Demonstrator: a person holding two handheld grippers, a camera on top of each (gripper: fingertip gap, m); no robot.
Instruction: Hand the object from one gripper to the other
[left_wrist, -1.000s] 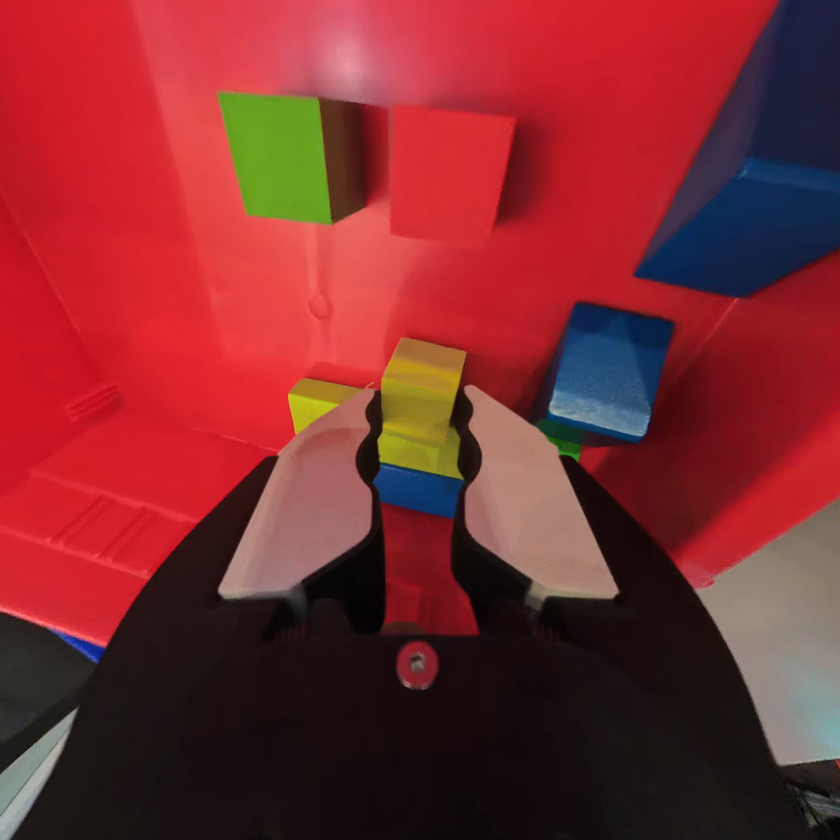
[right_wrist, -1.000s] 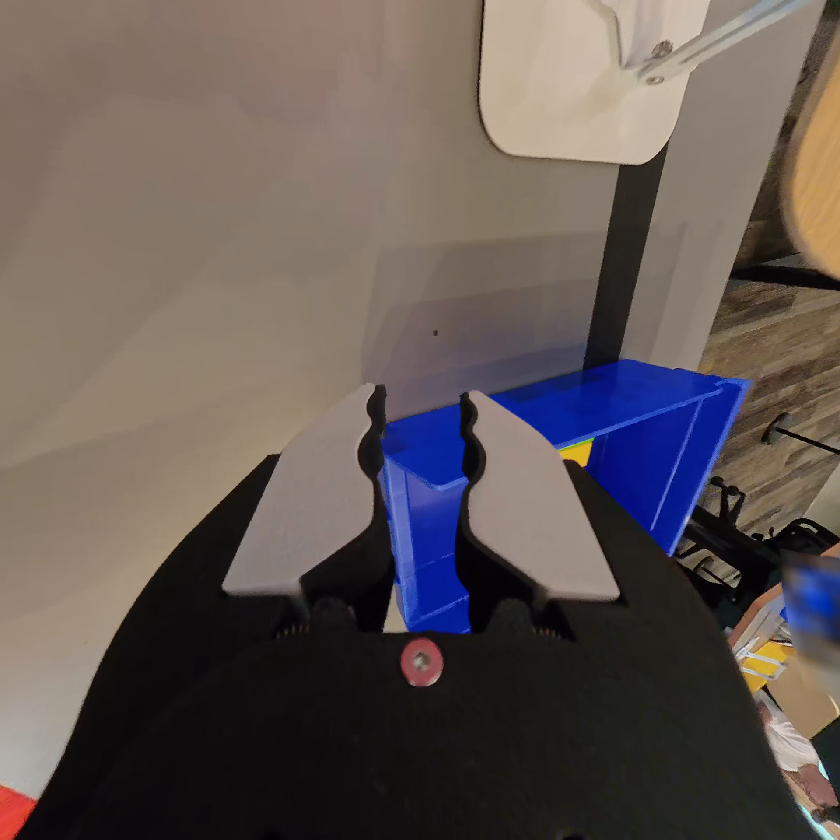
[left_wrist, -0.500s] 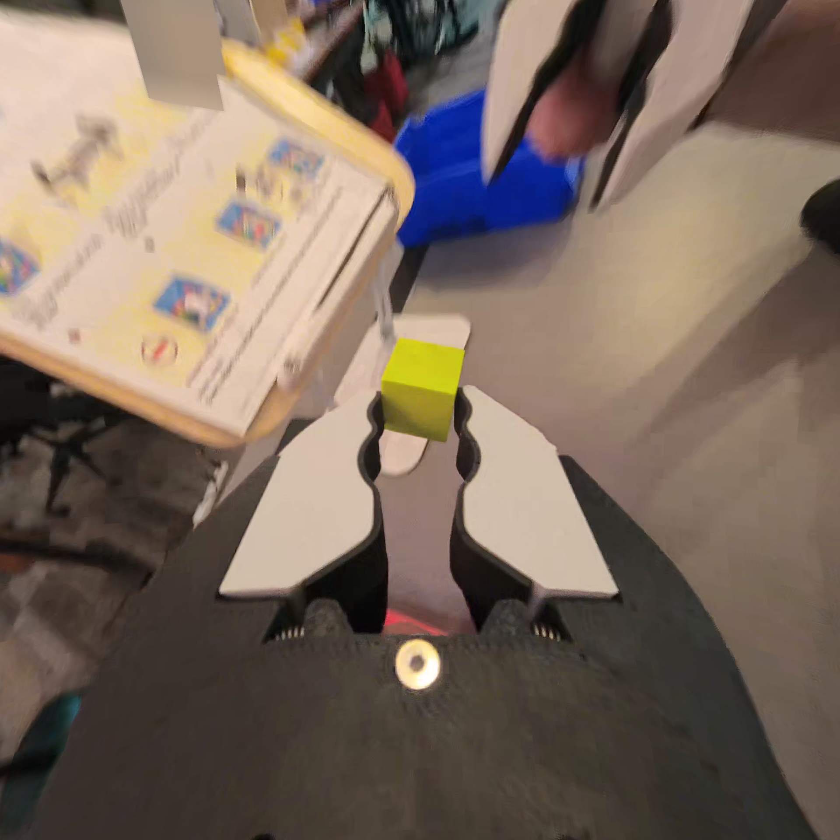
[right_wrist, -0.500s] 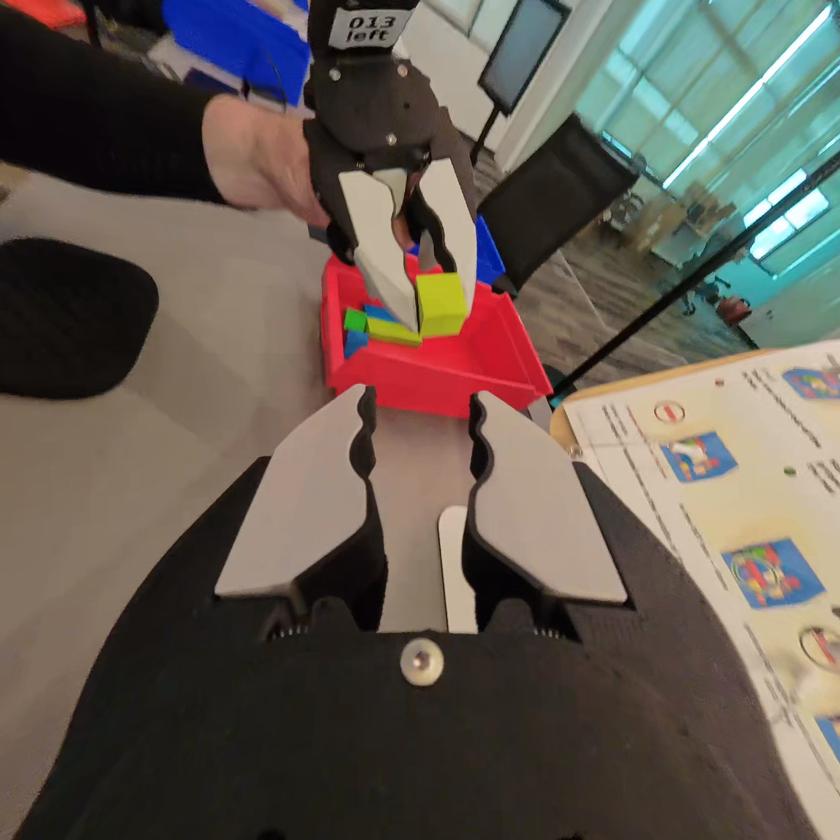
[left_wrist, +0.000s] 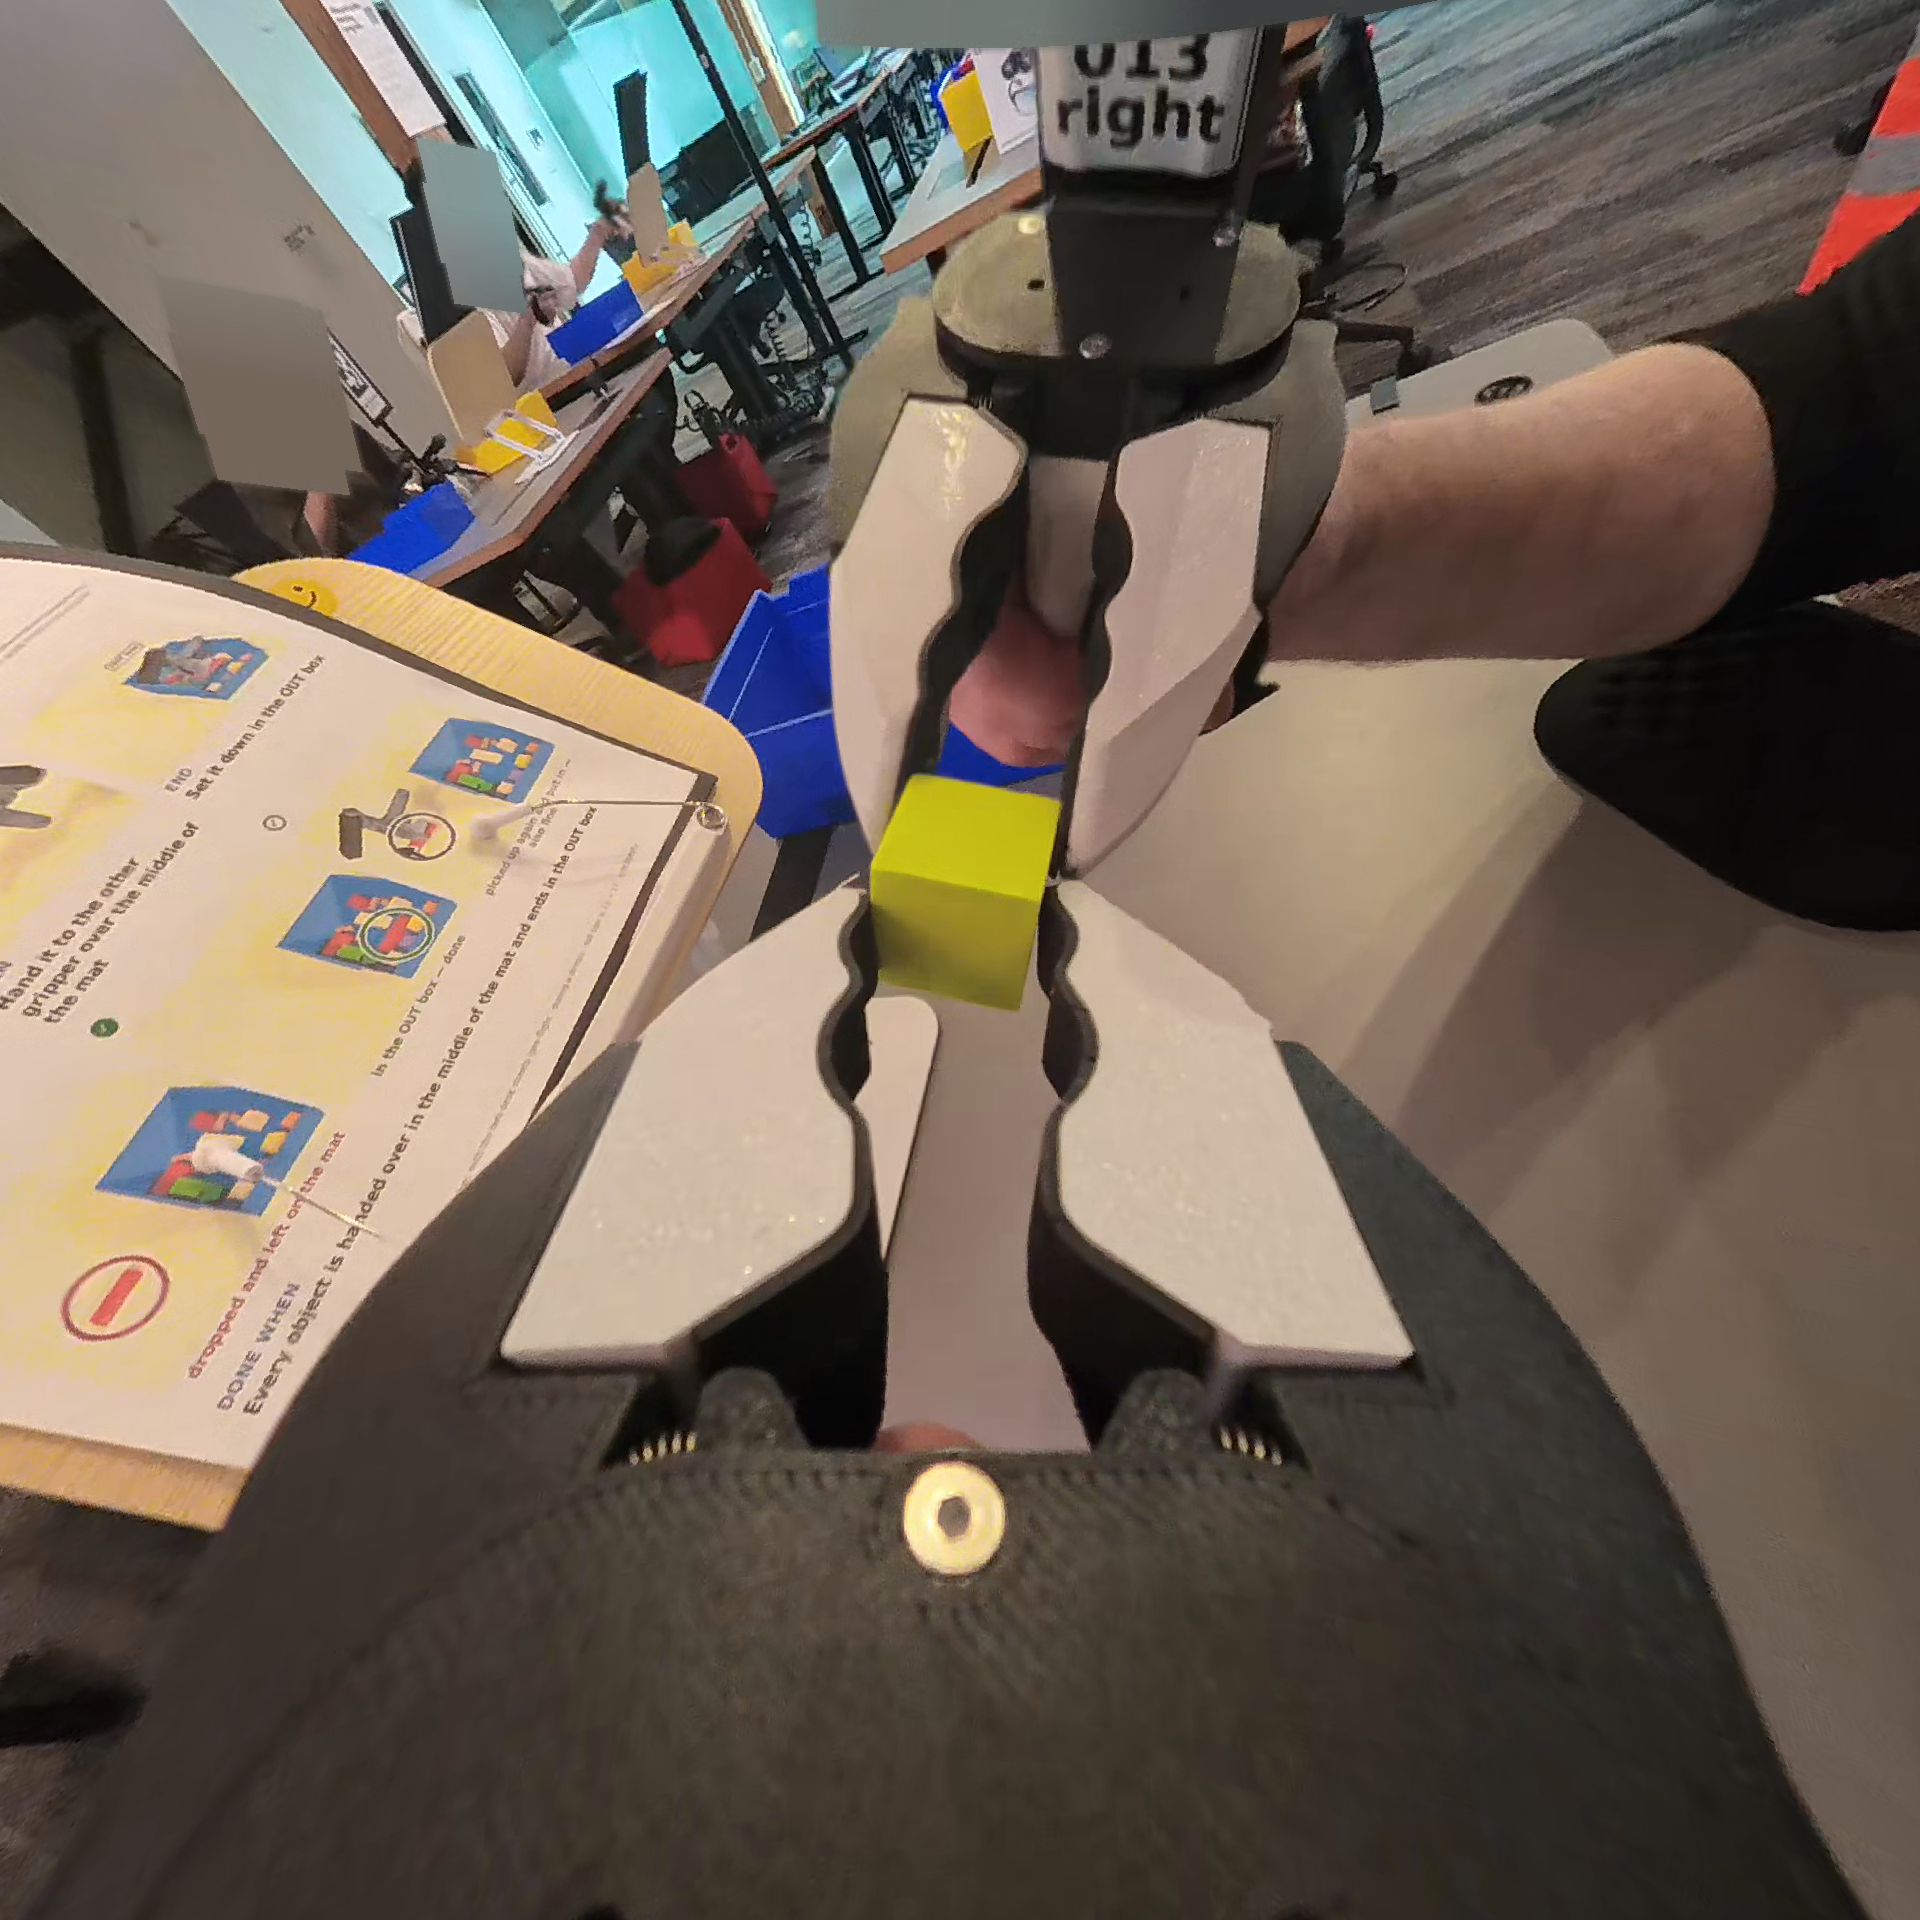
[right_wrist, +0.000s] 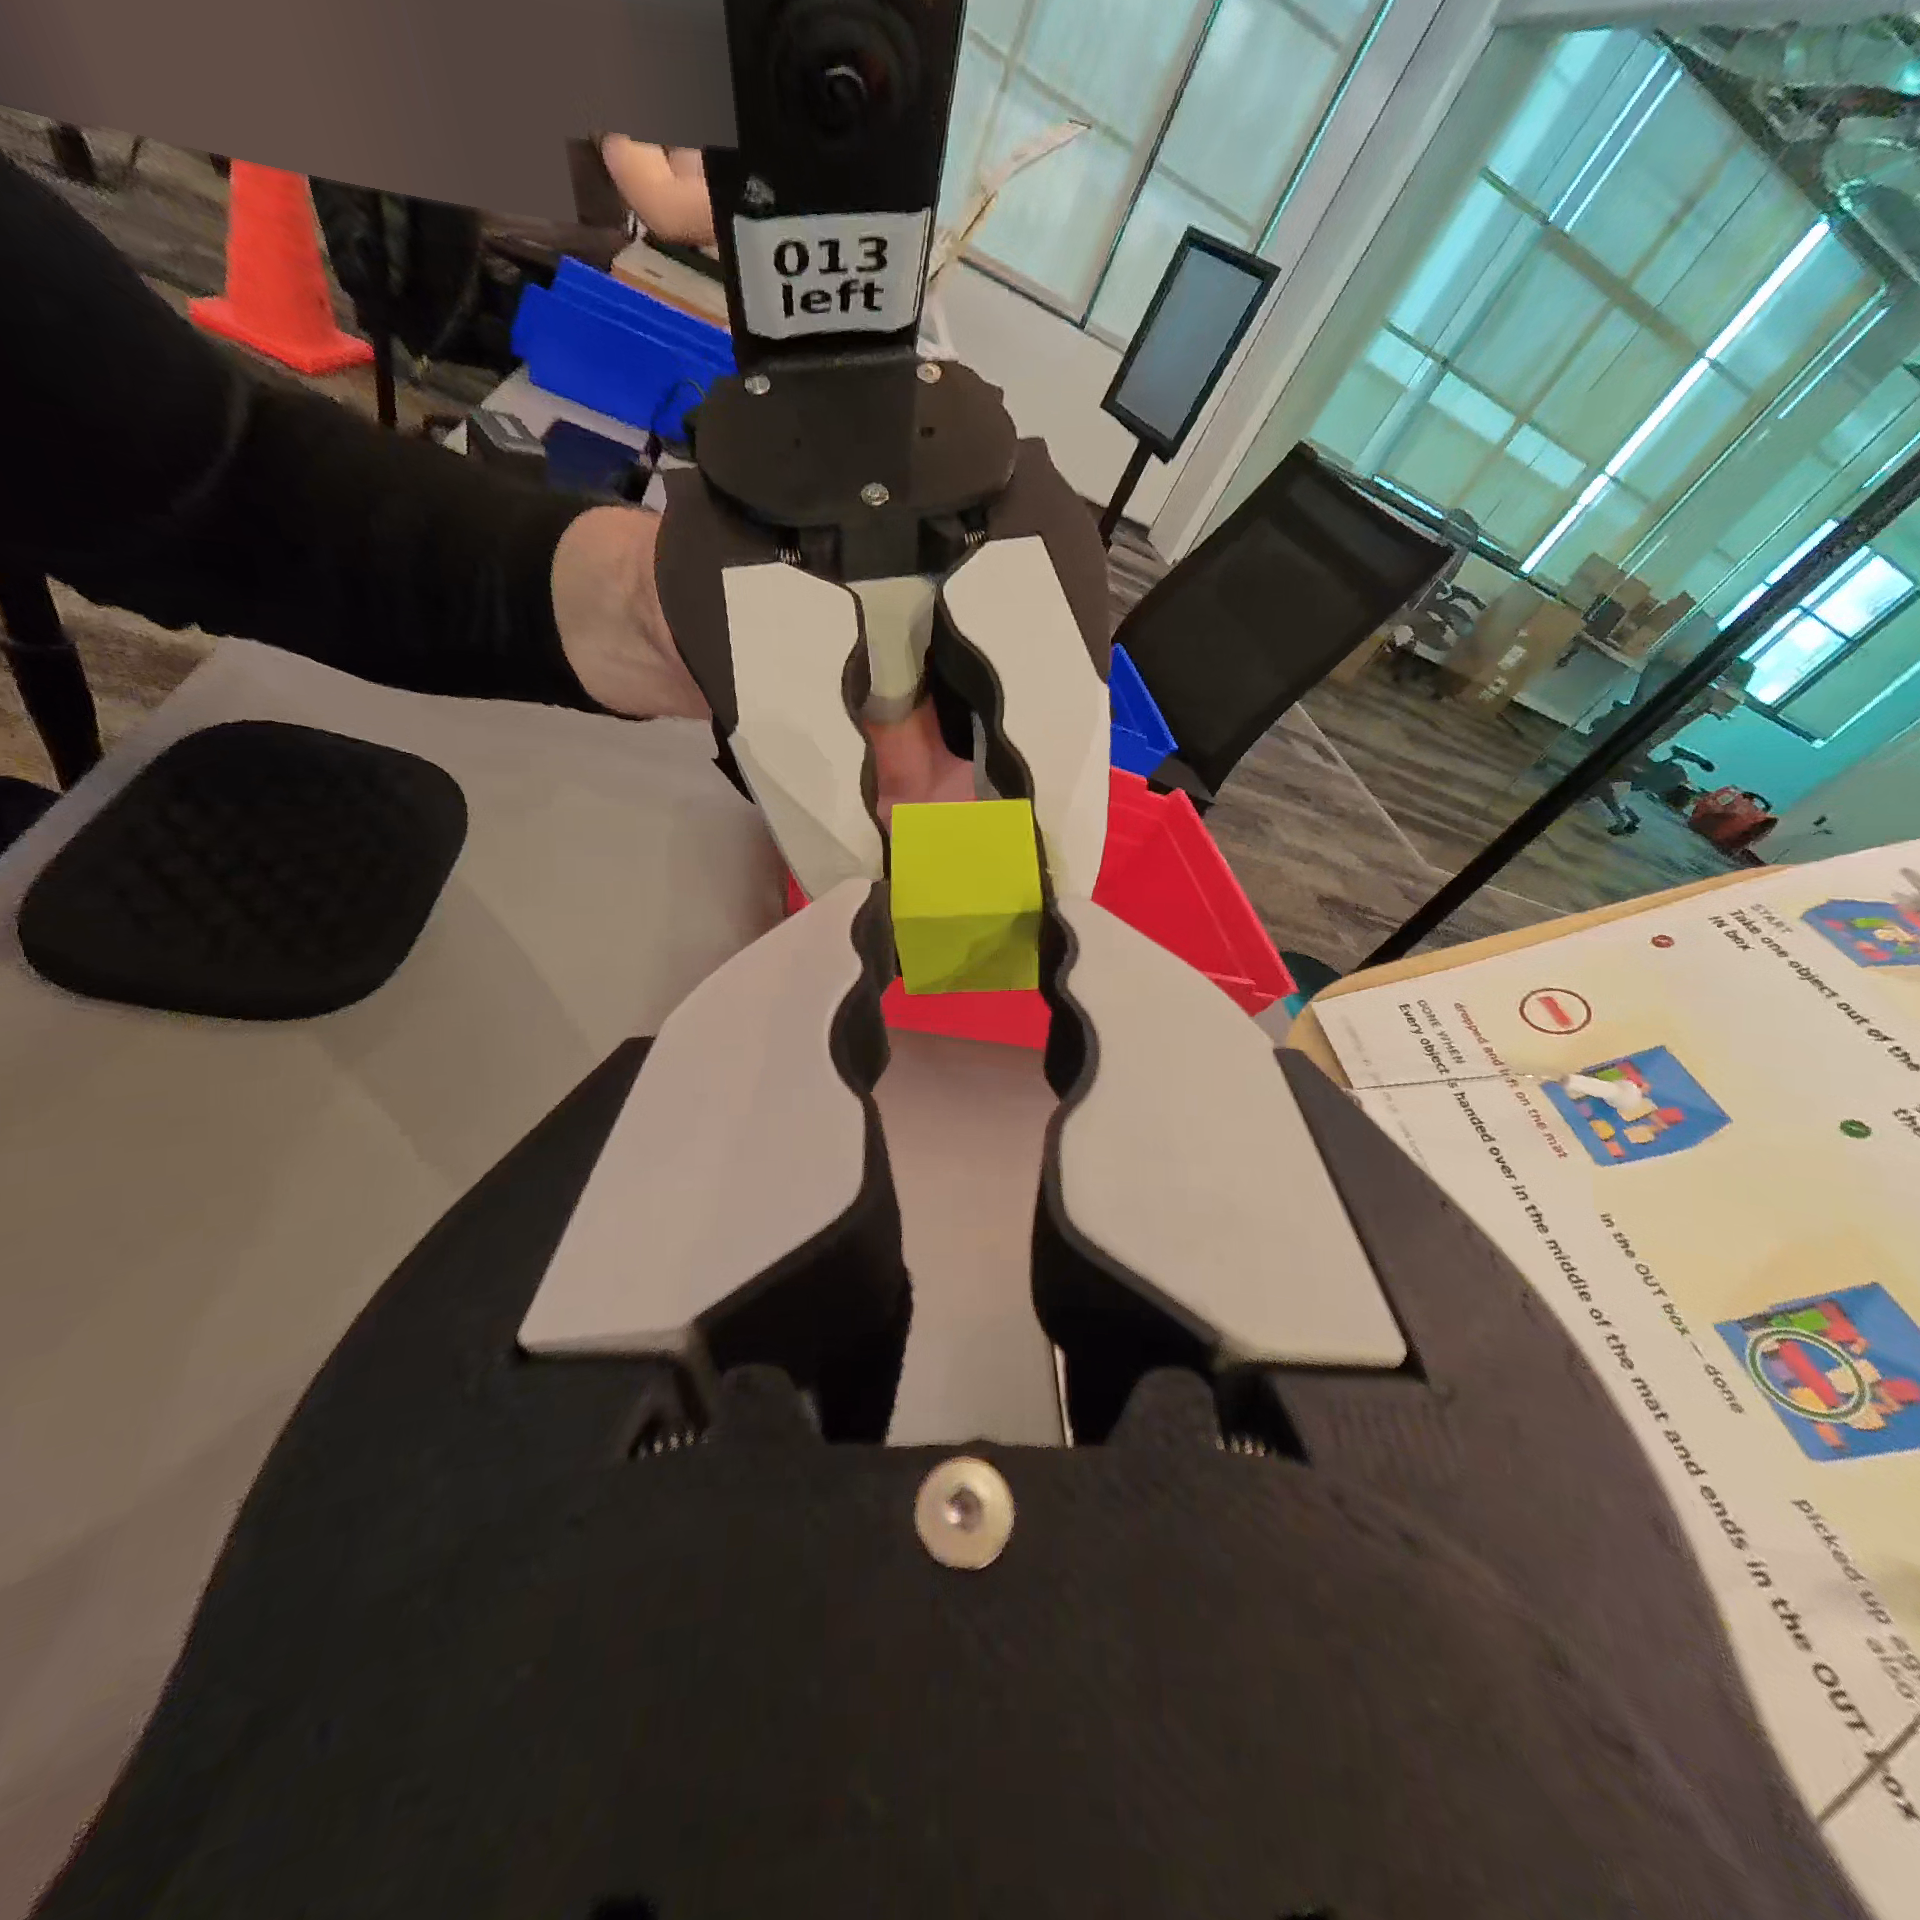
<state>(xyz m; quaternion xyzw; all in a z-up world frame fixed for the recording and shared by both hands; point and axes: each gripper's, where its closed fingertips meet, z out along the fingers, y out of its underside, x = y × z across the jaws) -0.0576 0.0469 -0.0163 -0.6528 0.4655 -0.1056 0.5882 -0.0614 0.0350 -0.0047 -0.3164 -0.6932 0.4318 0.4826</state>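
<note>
Through my left wrist view, my left gripper (left_wrist: 958, 935) sits at the centre of the frame with its white fingers part-open, both pads pressed flat against the sides of a small yellow-green cube (left_wrist: 961, 894). The cube sits right at my fingertips, held above the pale grey table (left_wrist: 1455, 1039). From the upper middle of the frame my right gripper (left_wrist: 971, 821) reaches down toward me, its white fingers straddling the cube's far end; the one at frame left lies against the cube, while on the other side I cannot tell whether the pad presses. A hand (left_wrist: 1507, 520) in a dark sleeve grips it from the right. At left lies a printed instruction sheet on a wooden board (left_wrist: 312, 987), and a blue plastic bin (left_wrist: 779, 717) stands behind it.

Through my right wrist view, my right gripper (right_wrist: 966, 914) fills the lower frame, fingers part-open on either side of the same cube (right_wrist: 966, 894) at the centre; on the frame-left side a thin dark gap shows beside the cube. My left gripper (right_wrist: 961, 821) comes down from the upper middle, clamping the cube's far half. Behind it sits a red plastic bin (right_wrist: 1184, 894), and a black textured pad (right_wrist: 239, 862) lies at left.
</note>
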